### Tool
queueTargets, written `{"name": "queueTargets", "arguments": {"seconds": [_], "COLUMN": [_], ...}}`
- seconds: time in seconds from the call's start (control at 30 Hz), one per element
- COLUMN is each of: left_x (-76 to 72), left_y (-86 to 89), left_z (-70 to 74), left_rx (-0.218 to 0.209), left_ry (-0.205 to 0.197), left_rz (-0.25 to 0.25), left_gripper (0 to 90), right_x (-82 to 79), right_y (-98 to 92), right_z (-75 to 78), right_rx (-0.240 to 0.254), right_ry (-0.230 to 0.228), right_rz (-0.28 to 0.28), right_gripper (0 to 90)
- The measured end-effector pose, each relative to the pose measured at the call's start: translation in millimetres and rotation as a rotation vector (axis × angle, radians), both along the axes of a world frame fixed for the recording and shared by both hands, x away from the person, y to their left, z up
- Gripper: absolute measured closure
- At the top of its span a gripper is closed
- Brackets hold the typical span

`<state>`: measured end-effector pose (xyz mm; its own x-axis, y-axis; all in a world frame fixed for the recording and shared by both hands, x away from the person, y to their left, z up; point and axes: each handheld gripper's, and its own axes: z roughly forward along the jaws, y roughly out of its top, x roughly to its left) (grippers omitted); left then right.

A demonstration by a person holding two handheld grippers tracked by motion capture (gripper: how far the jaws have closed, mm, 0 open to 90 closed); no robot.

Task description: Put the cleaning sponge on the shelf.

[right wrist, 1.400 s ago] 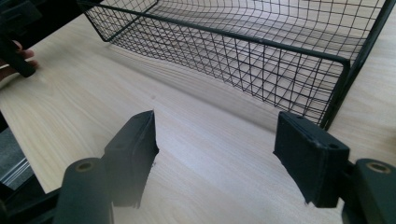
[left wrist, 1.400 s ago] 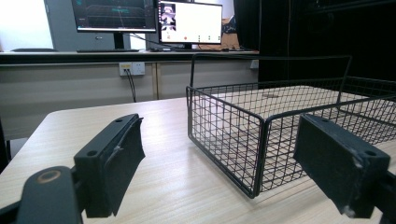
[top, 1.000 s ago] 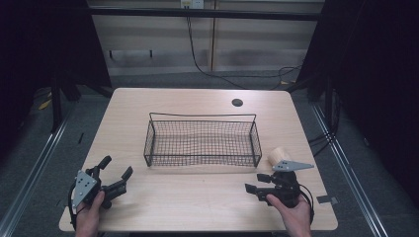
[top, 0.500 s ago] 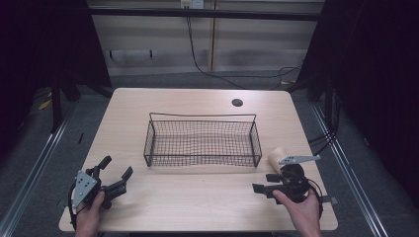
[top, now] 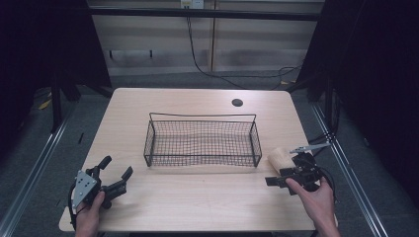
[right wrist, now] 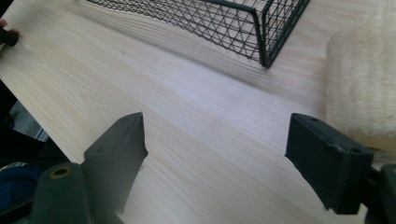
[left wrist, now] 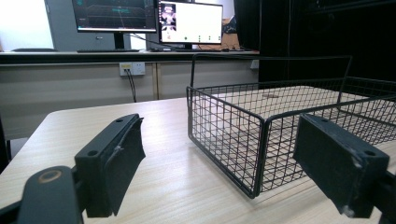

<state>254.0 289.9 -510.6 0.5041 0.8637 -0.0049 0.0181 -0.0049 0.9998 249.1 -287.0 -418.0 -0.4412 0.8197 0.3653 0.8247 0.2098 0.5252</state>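
A light wood-grain table [top: 197, 207] with rounded corners is carrying a black wire mesh basket [top: 201, 139], which is sitting near its middle. A pale, fuzzy, roll-shaped object [top: 279, 159] is lying just beside the basket's right end. A dark round grommet hole [top: 237, 102] is showing near the table's far edge.

A pale wooden table [top: 197, 202] stands on a grey floor [top: 59, 148]. Beyond its far edge runs a beige panelled wall [top: 158, 39] with a dangling cable [top: 195, 54]. Two lit monitors [left wrist: 189, 21] sit far off. Darkness flanks both sides.
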Motion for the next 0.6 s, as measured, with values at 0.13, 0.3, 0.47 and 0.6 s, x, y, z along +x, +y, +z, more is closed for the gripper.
{"name": "queueTargets", "arguments": {"seconds": [0.13,0.3,0.47,0.6], "left_x": [0.0,0.1,0.1,0.1], "left_y": [0.1,0.2,0.1,0.1], "left_z": [0.0,0.0,0.0,0.0], "left_rx": [0.002,0.003,0.003,0.003], "left_ry": [0.0,0.0,0.0,0.001], "left_rz": [0.001,0.0,0.0,0.0], "left_gripper": [15.8,15.8,15.8,15.8], "right_x": [8.5,17.3,23.5,31.7], "right_y": [-2.2,-5.1,-7.8,-12.9], "right_z": [4.7,12.4,14.9,17.9], "right_rx": [-0.02,-0.066,-0.087,-0.107], "right_ry": [0.028,0.035,0.053,0.071], "right_rz": [0.002,-0.001,-0.007,-0.019], "right_gripper": [18.6,19.5,19.6,19.3]}}
